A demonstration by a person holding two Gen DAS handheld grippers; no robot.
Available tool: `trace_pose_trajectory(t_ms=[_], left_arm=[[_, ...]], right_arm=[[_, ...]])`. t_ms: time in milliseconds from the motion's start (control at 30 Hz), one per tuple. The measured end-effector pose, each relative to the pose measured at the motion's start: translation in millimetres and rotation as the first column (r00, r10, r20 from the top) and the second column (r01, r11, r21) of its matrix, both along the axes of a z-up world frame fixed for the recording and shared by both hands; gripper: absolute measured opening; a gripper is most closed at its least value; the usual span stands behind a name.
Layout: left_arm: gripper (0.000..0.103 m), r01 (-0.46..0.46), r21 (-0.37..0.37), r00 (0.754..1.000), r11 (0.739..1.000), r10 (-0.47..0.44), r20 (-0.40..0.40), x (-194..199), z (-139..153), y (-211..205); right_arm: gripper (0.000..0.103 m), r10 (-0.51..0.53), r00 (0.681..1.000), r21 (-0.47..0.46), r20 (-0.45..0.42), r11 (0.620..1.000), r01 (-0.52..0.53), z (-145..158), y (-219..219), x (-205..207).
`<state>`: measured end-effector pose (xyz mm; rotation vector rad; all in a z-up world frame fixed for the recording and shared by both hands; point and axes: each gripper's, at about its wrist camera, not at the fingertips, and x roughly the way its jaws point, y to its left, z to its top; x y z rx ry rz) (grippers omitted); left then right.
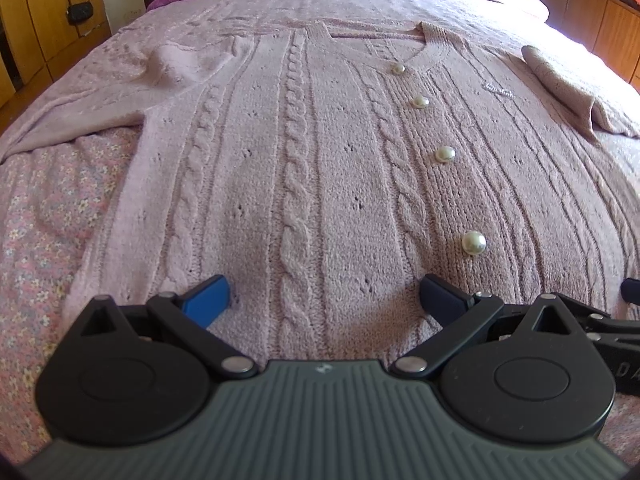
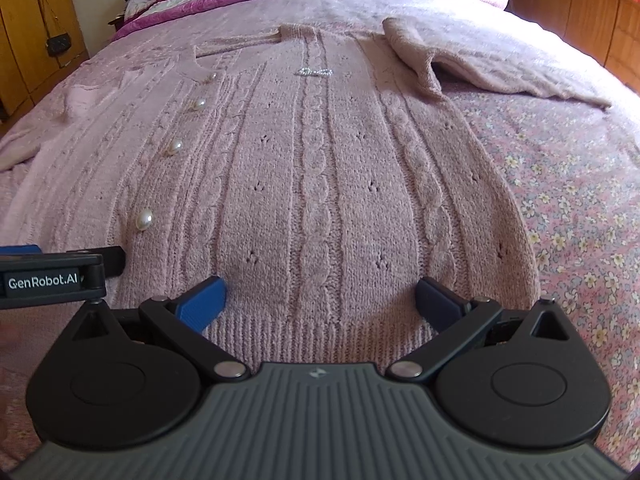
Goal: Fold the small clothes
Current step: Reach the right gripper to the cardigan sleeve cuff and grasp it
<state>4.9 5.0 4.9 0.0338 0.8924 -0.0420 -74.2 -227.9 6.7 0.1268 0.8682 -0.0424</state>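
A pink cable-knit cardigan (image 1: pixel 320 152) lies flat, front up, on the floral bedspread (image 1: pixel 44 208). The left gripper (image 1: pixel 326 300) and right gripper (image 2: pixel 320 300) both sit at its hem, jaws spread wide, holding nothing. Only the left wrist view shows the left sleeve (image 1: pixel 80 112) stretched outward; the right wrist view shows the right sleeve (image 2: pixel 480 64) and a sparkly bow (image 2: pixel 314 72) clearly.

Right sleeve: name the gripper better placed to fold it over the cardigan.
Right, probably. The right gripper is open over the hem on the side where that sleeve lies, already partly flopped inward. The left gripper is open too, but left of the buttons, nearer the other sleeve.
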Motion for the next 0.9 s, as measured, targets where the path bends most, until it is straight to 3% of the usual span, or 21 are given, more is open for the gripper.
trace_pose_trajectory(t_ms=[200,333,467,733,900], left_arm=[[0.103,-0.021,-0.054,0.999,0.998,0.022,0.023,-3.6,13.6,5.4],[0.103,-0.004,-0.032,0.997,0.999,0.006,0.071,-4.4,27.1,0.9],[0.103,0.004,-0.044,0.998,0.999,-0.001,0.067,1.6,31.3,-1.7],[0.103,-0.013,-0.045,0.999,0.999,0.015,0.039,13.6,20.9,-3.5],[0.103,-0.013,-0.049,0.999,0.999,0.014,0.03,21.0,17.9,-7.5]], right_arm=[[0.103,0.02,1.0,0.105,0.02,0.994,-0.022,14.5,-18.8,-1.0],[0.103,-0.004,0.995,0.132,0.099,0.991,-0.01,32.2,-37.4,-1.6],[0.103,-0.038,0.989,0.178,0.146,0.984,0.011,43.3,-62.5,5.7],[0.103,-0.183,0.978,0.331,0.103,0.933,0.14,39.4,-131.1,33.6],[0.103,-0.258,0.958,0.351,0.123,0.914,0.201,30.6,-171.7,48.9]])
